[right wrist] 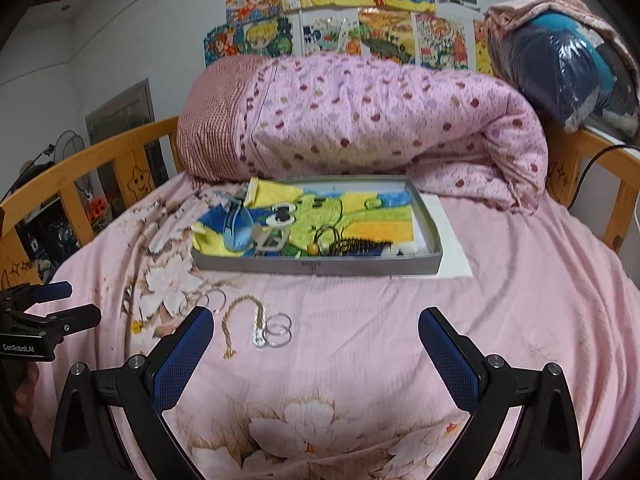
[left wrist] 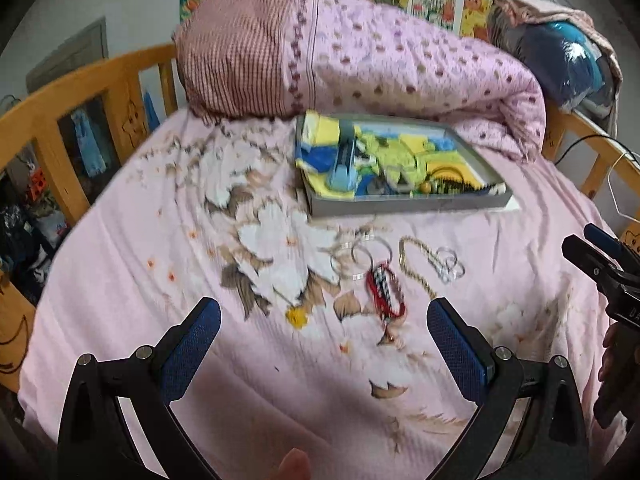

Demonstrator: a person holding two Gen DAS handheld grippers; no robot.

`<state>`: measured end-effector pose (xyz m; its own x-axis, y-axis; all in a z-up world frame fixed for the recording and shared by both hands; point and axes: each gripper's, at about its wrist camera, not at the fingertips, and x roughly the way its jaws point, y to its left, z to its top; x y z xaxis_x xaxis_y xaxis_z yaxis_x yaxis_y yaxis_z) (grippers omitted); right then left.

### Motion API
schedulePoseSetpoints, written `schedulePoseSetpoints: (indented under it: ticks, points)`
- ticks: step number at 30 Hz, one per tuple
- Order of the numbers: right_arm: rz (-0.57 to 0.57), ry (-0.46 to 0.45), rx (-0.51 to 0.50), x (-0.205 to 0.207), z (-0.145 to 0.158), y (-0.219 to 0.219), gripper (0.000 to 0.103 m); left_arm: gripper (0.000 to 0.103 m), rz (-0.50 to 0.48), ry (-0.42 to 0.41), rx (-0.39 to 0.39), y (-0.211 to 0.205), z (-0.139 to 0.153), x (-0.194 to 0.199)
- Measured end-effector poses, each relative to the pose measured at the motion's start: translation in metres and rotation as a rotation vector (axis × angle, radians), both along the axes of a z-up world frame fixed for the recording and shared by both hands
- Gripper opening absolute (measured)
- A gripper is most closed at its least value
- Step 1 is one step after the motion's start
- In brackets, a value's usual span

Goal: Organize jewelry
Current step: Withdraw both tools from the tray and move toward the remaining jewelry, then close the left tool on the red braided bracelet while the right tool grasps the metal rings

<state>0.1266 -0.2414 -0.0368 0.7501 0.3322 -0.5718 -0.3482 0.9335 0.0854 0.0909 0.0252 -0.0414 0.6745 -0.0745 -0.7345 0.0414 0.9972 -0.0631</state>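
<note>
The bedsheet [right wrist: 500, 300] is pale pink with large white flowers and brown leaves, and the rolled quilt [right wrist: 380, 120] at its far edge is pink with purple and red dots, its left end in fine red-and-white check. The grey tray [right wrist: 320, 266] is lined with a yellow, green and blue cartoon picture. Near it lie a gold chain [right wrist: 240, 312], clear rings [right wrist: 278, 330] and a red, black and white woven bracelet [left wrist: 386, 290]; both grippers have black arms and blue pads [right wrist: 184, 356].

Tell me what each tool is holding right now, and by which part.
Nothing is held. The left tool and the right tool are both open and empty above the bedsheet; the chain and rings lie loose on it.
</note>
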Motion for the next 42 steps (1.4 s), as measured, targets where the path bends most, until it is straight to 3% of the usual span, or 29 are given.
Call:
schedulePoseSetpoints:
  ticks: [10, 21, 23, 25, 31, 42]
  points:
    - [0.023, 0.099, -0.045, 0.017, -0.027, 0.003, 0.103, 0.101, -0.121, 0.069, -0.041, -0.008, -0.015, 0.016]
    - [0.095, 0.198, -0.056, 0.047, -0.056, 0.003, 0.103, 0.098, -0.154, 0.171, -0.214, 0.005, -0.036, 0.052]
    - [0.097, 0.211, -0.056, 0.051, -0.059, 0.003, 0.099, 0.092, -0.162, 0.181, -0.228, 0.005, -0.038, 0.057]
    - [0.104, 0.229, -0.056, 0.056, -0.063, 0.004, 0.089, 0.074, -0.175, 0.196, -0.246, 0.004, -0.042, 0.062]
    - [0.118, 0.271, -0.043, 0.071, -0.072, 0.01, 0.065, 0.044, -0.219, 0.227, -0.287, 0.001, -0.049, 0.068]
    - [0.16, 0.297, -0.049, 0.084, -0.078, 0.028, 0.045, 0.012, -0.235, 0.282, -0.347, -0.003, -0.061, 0.08]
